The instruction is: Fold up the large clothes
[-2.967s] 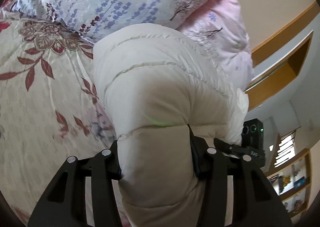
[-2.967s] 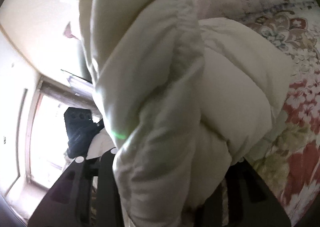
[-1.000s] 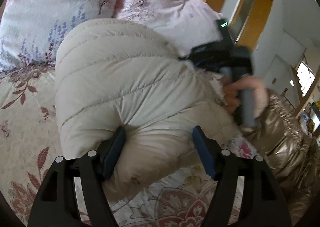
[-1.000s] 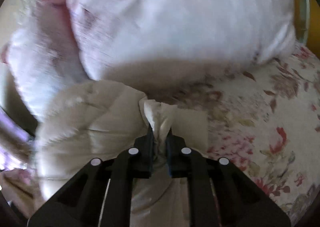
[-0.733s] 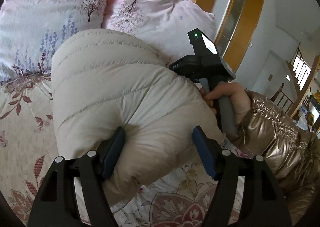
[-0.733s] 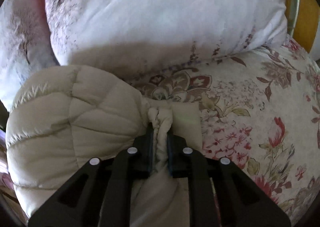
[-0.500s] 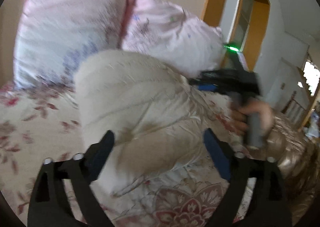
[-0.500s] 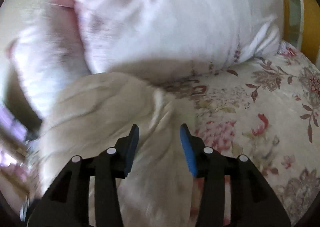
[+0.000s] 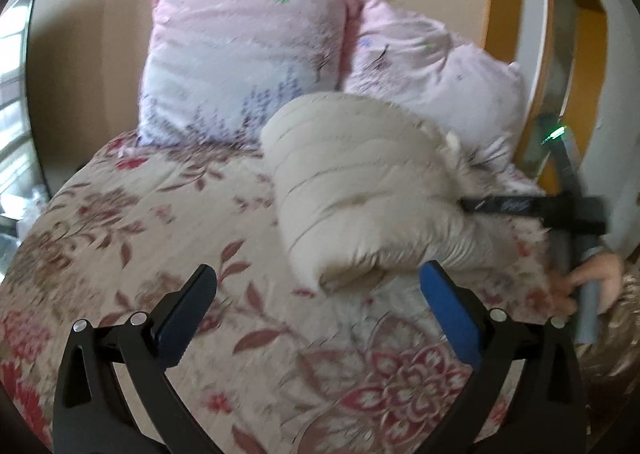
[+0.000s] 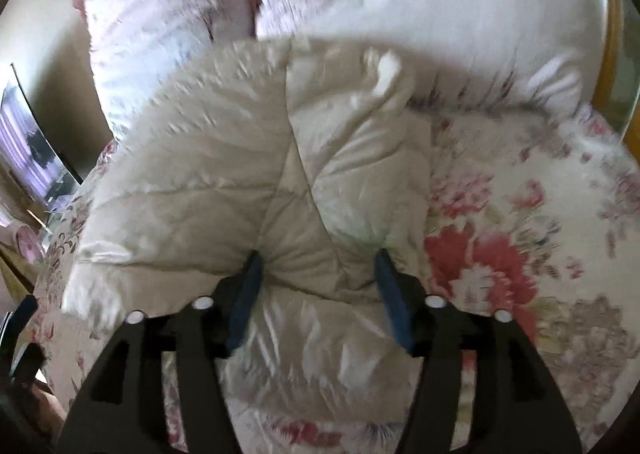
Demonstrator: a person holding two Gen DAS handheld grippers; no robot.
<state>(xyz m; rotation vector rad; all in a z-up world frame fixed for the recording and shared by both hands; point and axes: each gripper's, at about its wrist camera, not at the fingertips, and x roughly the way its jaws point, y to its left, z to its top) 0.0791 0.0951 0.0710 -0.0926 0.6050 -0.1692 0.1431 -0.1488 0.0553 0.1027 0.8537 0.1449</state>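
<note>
I have just let go with both tongs: the left gripper point(image 9: 316, 294) gapes wide and empty, backed off, while the right gripper point(image 10: 318, 286) is opening, loose around the puffer jacket point(image 9: 360, 190). That bundle lies folded on the floral bedspread point(image 9: 120, 222), at my one o'clock, against the pillows point(image 9: 240, 54).

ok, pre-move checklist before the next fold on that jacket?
1. Left gripper clear of the cream quilted puffer jacket: ok, jaws wide, nothing between them.
2. Right gripper released: cannot tell, jaws opening, jacket fabric between them.
3. Jacket resting on the floral bedspread: ok.
4. Jacket folded into a bundle: ok.
5. Bundle clear of the pink pillows: not ok, it rests against them.
</note>
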